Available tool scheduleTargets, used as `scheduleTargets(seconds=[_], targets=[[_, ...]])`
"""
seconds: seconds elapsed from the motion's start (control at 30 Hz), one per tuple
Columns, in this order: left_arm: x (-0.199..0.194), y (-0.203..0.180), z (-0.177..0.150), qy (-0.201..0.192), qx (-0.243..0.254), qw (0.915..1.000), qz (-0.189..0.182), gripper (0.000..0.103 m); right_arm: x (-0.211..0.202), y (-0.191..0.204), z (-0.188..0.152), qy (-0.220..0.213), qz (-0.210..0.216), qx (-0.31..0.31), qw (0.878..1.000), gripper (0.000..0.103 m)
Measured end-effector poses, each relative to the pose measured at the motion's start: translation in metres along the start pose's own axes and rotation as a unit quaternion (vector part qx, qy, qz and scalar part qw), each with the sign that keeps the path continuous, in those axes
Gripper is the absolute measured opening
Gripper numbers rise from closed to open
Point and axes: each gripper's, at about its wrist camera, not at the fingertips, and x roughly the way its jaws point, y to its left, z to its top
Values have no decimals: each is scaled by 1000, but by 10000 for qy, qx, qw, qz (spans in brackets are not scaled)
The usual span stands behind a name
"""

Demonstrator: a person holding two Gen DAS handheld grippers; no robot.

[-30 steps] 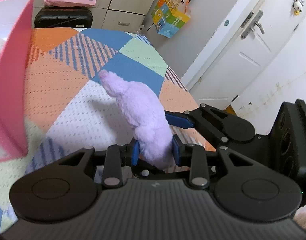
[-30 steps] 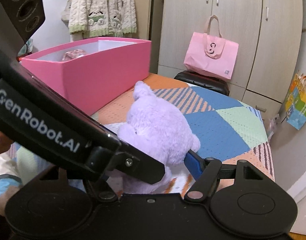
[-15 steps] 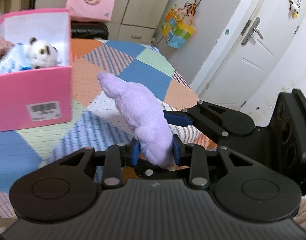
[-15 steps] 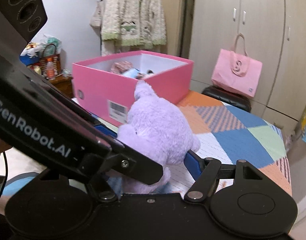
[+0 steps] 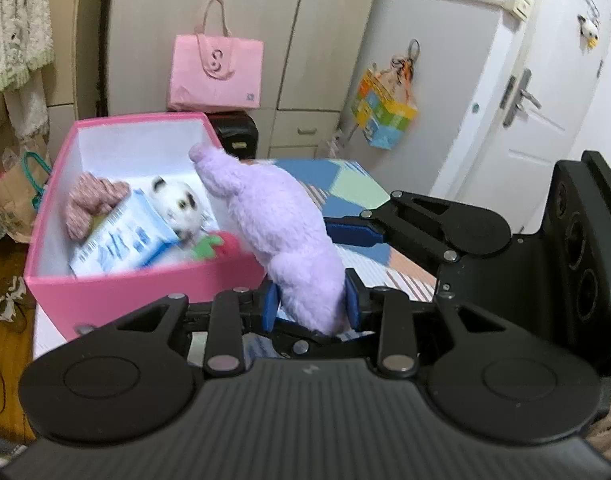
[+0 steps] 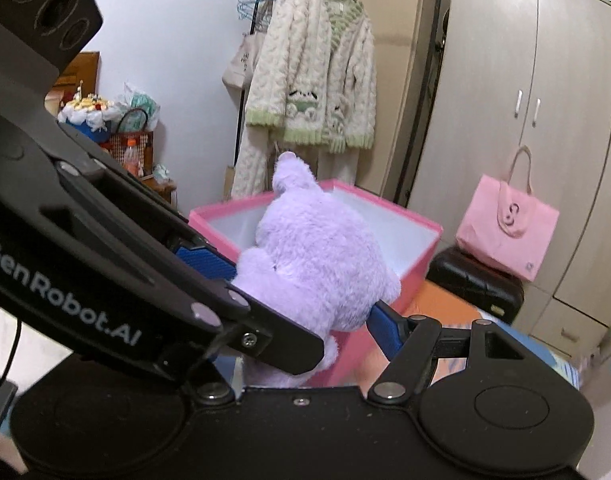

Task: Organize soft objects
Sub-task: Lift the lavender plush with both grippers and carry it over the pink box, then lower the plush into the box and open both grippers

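Purple plush toy (image 5: 283, 236): it hung in the air above the near rim of the pink box, gripped from two sides, with one ear tip reaching over the box's open top. In the right wrist view (image 6: 313, 264) its rounded back filled the middle of the picture, with the box directly behind it.

Left gripper (image 5: 310, 306): its blue pads were clenched on the toy's narrow lower end, squeezing the fur in from both sides.

Right gripper (image 6: 305, 292): its jaws stood wider and grasped the toy's thick body, one blue pad pressed into each flank.

Pink box (image 5: 145, 280): it sat open on the bed, white inside, a little below and beyond the toy; the far wall showed bare in the right wrist view (image 6: 419, 248).

Inside the box: a white plush with dark patches (image 5: 177, 204), a blue and white packet (image 5: 121, 240) leaning against it, a pink knitted piece (image 5: 87, 200) to the left, and a red plush with a green leaf (image 5: 219, 242) by the near wall.

Patchwork bedspread (image 5: 347, 188): blue, green and orange squares showed beneath the toy.

Pink tote bag (image 6: 505, 236): it stood on a black case (image 6: 473, 284) in front of the wardrobe.

Cream cardigan (image 6: 309, 76): it hung on a rack behind the box.
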Motion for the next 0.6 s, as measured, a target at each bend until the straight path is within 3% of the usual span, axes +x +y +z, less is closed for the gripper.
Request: scheduleTargets(seconds=[0.37,0.5,0.6], targets=[[16,66,53,-203,-177,9996,58,32,65,-23,46,-198,288,361,9987,76],[33,90,66,-269,-260,9993,45,32,94,-35,57,-24,341,568,9978,76],[48,109,68,-264,-584,9979,-6,32,113,-48,61,234,555,879,9943,75]])
